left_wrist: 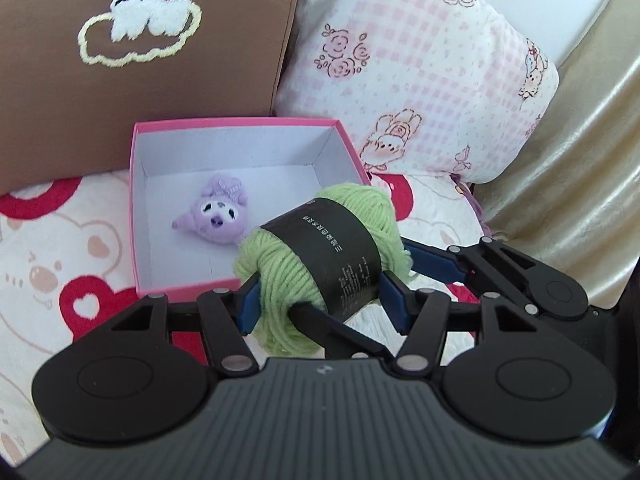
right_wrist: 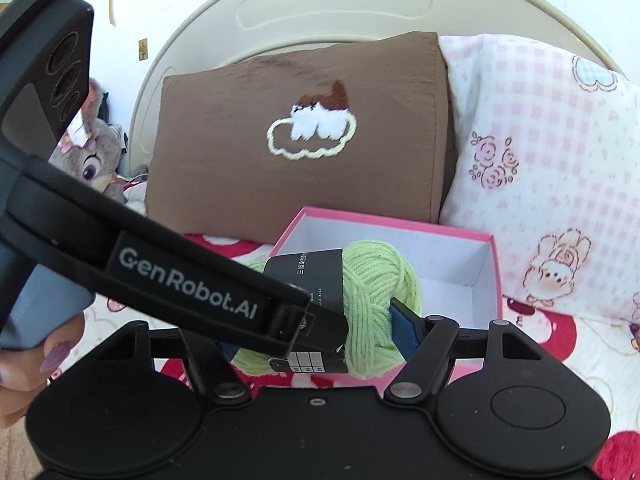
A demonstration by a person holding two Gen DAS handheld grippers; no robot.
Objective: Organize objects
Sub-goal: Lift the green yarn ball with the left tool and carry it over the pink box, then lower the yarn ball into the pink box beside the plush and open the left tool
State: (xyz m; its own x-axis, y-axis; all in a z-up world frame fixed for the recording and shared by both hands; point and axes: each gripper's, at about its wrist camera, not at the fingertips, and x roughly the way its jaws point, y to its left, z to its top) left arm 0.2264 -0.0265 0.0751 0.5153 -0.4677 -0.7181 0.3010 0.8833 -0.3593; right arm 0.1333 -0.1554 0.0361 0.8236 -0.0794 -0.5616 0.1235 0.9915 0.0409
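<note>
Both tongs point downward side by side, the left tongs (left_wrist: 318, 300) with blue pads pressed on a ball of yarn (left_wrist: 320, 268), the right tongs (right_wrist: 316, 336) also bracketing it, crossing the left.

Black hand-held gripper (left_wrist: 320, 296), blue pads (left_wrist: 249, 304), white "GenRobot.AI" lettering.

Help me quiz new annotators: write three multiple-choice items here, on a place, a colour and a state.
1. Where is the purple plush toy? A on the brown pillow B inside the pink cardboard box C on the floor
2. The paper band around the light green yarn ball is: A black B white C red
3. The left tool is: A open, empty B shut on the yarn ball C out of view
B: it lies on the box's white bottom. A: the band shows black. B: both blue pads press the yarn.
</note>
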